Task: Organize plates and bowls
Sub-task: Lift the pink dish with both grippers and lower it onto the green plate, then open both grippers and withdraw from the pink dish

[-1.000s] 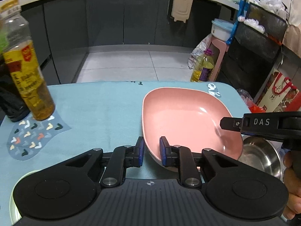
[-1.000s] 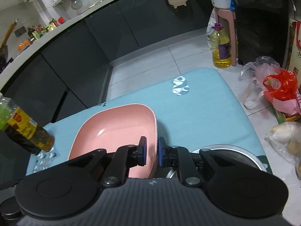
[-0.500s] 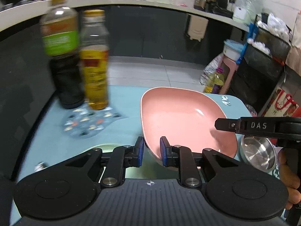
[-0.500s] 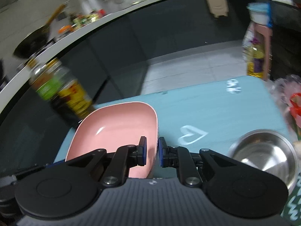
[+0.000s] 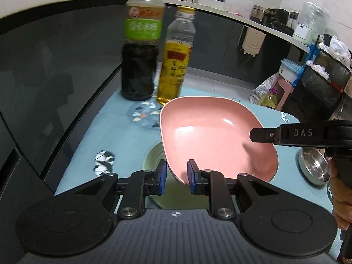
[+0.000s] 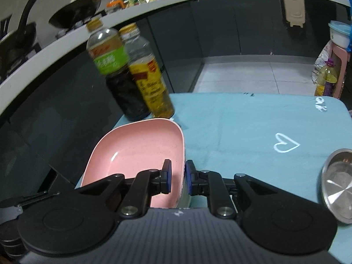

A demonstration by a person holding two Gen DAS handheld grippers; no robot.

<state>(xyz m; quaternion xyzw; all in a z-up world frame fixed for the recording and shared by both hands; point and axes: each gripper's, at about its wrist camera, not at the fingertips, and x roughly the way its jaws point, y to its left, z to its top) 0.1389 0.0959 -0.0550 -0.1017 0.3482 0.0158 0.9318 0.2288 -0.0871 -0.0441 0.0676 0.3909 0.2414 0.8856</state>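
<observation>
The left gripper (image 5: 175,175) is clamped on the near rim of the pink plate (image 5: 211,136), and the right gripper (image 6: 177,177) is clamped on its right rim. The plate hangs tilted above a pale green plate (image 5: 154,157) lying on the blue tablecloth (image 6: 242,123). A steel bowl (image 6: 337,181) sits to the right. Beyond stand a dark sauce bottle (image 5: 139,55) and an oil bottle (image 5: 175,66), side by side

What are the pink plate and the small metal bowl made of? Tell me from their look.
Pink plate: looks like glazed ceramic or melamine, with a faintly speckled, semi-gloss surface and soft highlights; the look cannot settle which. Small metal bowl: probably stainless steel, silver with a brushed, mirror-like sheen and radial reflections.
</observation>
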